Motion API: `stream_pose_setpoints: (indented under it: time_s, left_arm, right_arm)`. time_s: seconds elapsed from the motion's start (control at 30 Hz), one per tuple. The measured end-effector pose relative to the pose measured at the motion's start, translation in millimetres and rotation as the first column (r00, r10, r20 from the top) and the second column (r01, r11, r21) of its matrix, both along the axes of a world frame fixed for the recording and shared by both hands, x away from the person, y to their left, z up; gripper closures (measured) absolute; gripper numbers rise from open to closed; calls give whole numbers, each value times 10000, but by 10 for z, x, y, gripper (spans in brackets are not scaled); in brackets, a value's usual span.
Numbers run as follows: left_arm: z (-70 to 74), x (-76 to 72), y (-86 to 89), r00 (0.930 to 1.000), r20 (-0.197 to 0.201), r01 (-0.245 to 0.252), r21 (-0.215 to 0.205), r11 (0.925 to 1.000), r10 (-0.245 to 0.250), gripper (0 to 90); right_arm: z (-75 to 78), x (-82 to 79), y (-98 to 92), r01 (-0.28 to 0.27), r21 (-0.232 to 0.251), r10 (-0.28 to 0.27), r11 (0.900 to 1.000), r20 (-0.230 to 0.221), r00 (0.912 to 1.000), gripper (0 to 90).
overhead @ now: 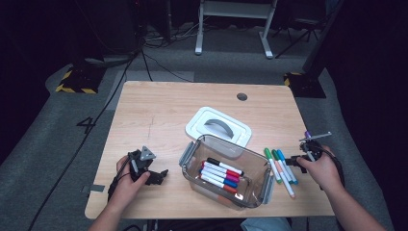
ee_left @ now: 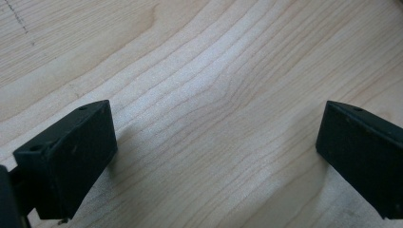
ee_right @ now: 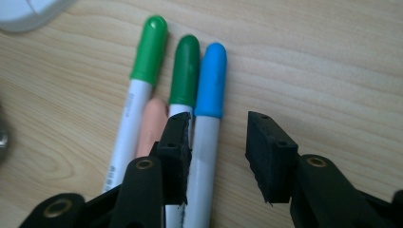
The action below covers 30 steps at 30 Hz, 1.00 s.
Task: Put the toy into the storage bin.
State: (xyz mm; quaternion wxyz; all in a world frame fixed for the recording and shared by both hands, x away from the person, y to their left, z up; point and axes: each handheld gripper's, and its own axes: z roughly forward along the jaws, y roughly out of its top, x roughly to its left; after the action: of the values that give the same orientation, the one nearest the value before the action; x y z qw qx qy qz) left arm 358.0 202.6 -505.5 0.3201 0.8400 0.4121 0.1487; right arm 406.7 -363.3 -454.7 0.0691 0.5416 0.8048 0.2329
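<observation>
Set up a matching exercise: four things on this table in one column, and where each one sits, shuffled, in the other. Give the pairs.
Things
1. white lid
2. clear container
3. left gripper
4. blue-capped marker

Places
A. between the open jaws of the right gripper
B. over bare wood, left of the container
C. flat on the table behind the container
D. middle of the table, markers lying inside

Pairs: 1-C, 2-D, 3-B, 4-A
</observation>
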Motion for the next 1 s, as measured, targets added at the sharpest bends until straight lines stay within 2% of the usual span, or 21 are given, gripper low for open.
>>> stream_pose_setpoints:
  time_s: [0.1,0.17,0.2,0.23,0.3,0.33,0.4,0.5,0.63,0.8,1.0]
  left_arm:
    - [0,-1,0,10000,0,3,-4,10000,-3,2]
    - [0,-1,0,10000,0,5,-3,10000,-5,2]
    - [0,-1,0,10000,0,5,-1,10000,-5,2]
    - [0,-1,0,10000,-1,6,-3,10000,-6,2]
    - [0,-1,0,10000,-1,5,-4,10000,-5,2]
    - [0,-1,0,10000,1,3,-5,10000,-3,2]
    - [0,-1,0,10000,0,4,-4,10000,-4,2]
    - [0,-1,0,10000,-1,4,-5,10000,-4,2]
    - [0,-1,0,10000,-3,6,-3,10000,-6,2]
    - [0,-1,0,10000,-2,3,-6,10000,-3,2]
    - [-1,-1,0,10000,14,-3,-12,10000,3,2]
  right_arm:
    - [-89,11,-27,88,-50,-89,9999,-199,9998,620]
    - [-121,21,-38,84,-215,-90,9997,-279,9996,662]
    - [-131,26,-51,160,-386,-170,9991,-277,9995,733]
    - [-125,28,-57,346,-586,-364,9977,-307,9989,765]
    - [-119,41,-76,406,-1250,-424,9913,-118,9990,771]
    - [-117,43,-79,466,-1368,-483,9895,-91,9988,772]
    - [-122,42,-81,661,-1296,-672,9894,-44,9977,773]
    - [-120,44,-90,664,-1229,-679,9902,-80,9977,774]
    - [-86,50,-117,754,-644,-766,9951,-166,9969,773]
    - [62,53,-122,739,-7,-739,9973,99,9972,773]
    - [289,57,-65,486,365,-504,9982,519,9974,773]
